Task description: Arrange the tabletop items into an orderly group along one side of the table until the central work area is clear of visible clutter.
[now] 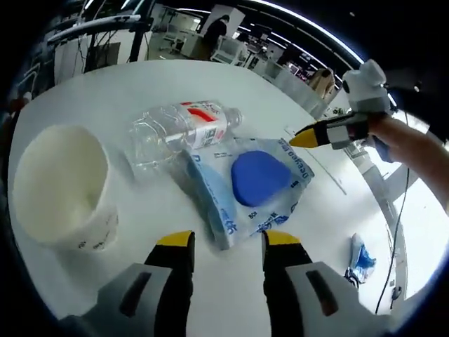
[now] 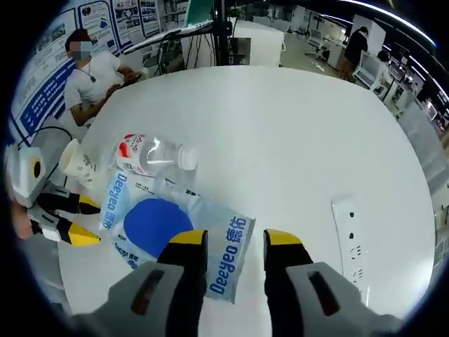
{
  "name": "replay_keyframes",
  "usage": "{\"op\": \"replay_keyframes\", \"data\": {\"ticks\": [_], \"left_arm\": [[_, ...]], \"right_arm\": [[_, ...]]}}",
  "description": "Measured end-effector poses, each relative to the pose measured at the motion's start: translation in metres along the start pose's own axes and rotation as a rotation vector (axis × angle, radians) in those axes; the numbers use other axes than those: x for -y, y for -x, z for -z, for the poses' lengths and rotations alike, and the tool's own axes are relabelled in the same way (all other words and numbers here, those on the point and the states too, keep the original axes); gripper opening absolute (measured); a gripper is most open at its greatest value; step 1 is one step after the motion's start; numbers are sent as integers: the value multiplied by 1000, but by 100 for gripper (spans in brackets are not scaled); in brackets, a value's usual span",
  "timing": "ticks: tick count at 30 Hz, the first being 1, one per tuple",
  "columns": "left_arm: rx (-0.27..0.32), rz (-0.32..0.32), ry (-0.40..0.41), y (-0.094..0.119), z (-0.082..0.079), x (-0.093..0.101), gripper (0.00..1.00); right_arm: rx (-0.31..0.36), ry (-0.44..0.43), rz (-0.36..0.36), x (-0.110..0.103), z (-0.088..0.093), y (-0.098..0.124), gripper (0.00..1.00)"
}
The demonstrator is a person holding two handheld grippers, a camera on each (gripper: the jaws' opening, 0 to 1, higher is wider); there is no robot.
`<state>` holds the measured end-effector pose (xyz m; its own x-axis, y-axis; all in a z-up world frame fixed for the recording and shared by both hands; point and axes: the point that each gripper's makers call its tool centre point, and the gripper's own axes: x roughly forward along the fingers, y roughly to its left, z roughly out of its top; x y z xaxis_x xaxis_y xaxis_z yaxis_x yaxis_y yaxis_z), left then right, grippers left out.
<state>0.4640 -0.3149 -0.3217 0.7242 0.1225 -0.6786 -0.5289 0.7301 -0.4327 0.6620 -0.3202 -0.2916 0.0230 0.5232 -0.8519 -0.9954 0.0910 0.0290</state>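
Observation:
A blue-and-white packet (image 1: 252,186) with a blue disc inside lies flat on the white table (image 1: 231,91). A clear plastic bottle (image 1: 179,130) with a red-and-white label lies on its side, touching the packet's far edge. A white paper cup (image 1: 63,186) stands upright to the left. My left gripper (image 1: 228,242) is open, its yellow tips just short of the packet's near edge. My right gripper (image 2: 235,240) is open over the packet (image 2: 168,228) corner; it also shows as the right gripper (image 1: 312,137) beyond the packet. The bottle (image 2: 151,154), cup (image 2: 77,163) and left gripper (image 2: 84,222) lie left.
A white power strip (image 2: 351,242) lies flat on the table (image 2: 280,126) to the right of the packet. A person (image 2: 91,77) sits beyond the table's far left edge. A blue-and-white object (image 1: 361,260) lies on the floor past the table edge.

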Motion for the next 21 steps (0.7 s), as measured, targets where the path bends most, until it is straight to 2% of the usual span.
{"op": "replay_keyframes", "data": {"ticks": [11, 16, 21], "left_arm": [[13, 1, 5, -8, -4, 0, 27], [15, 7, 15, -8, -5, -1, 22], [8, 1, 13, -9, -6, -4, 15]], "right_arm": [[-2, -71, -8, 3, 3, -10, 26], [11, -160, -37, 4, 5, -16, 22], [2, -203, -53, 8, 13, -24, 14]]}}
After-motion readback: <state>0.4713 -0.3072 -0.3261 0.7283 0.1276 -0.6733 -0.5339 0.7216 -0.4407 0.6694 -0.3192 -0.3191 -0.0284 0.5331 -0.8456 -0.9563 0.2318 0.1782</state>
